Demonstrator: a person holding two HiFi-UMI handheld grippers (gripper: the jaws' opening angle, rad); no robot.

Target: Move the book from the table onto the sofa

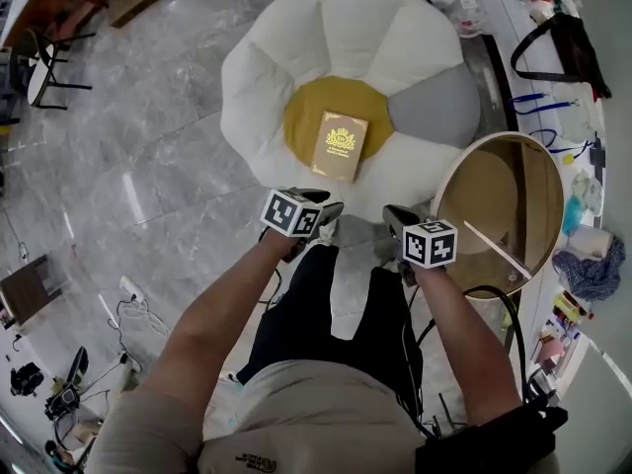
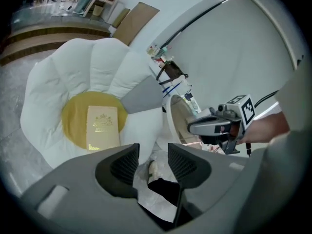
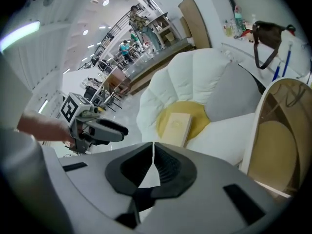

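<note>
Book (image 1: 339, 146): lies flat, cover up, on the sofa's yellow centre (image 1: 306, 117), ahead of both grippers and clear of them
Book, long axis: runs away from the grippers, roughly along the line they point; the near end leans slightly toward the left gripper's side
Book, facing: gilt emblem toward the far end, lettering below it toward the grippers; pale gold cover
Left gripper (image 2: 153, 150): jaws apart, nothing between them; only floor and a shoe show through the gap
Right gripper (image 3: 153, 147): jaws together, tips all but touching, nothing held
Grippers, relation: side by side, near each other, both angled downward, short of the sofa's near edge
Sofa (image 1: 296, 57): flower-shaped floor cushion, white petals with one grey petal (image 1: 434, 102) on the right gripper's side
Table (image 1: 499, 136): round, pale rim, wood-toned top, just beyond the right gripper on its outer side
Floor (image 1: 148, 146): grey marble, glossy; cables (image 1: 128, 304) lie well out from the left gripper
Room: long white counter past the table, with a black bag (image 1: 563, 47) and small items; desks and chairs far beyond the sofa
</note>
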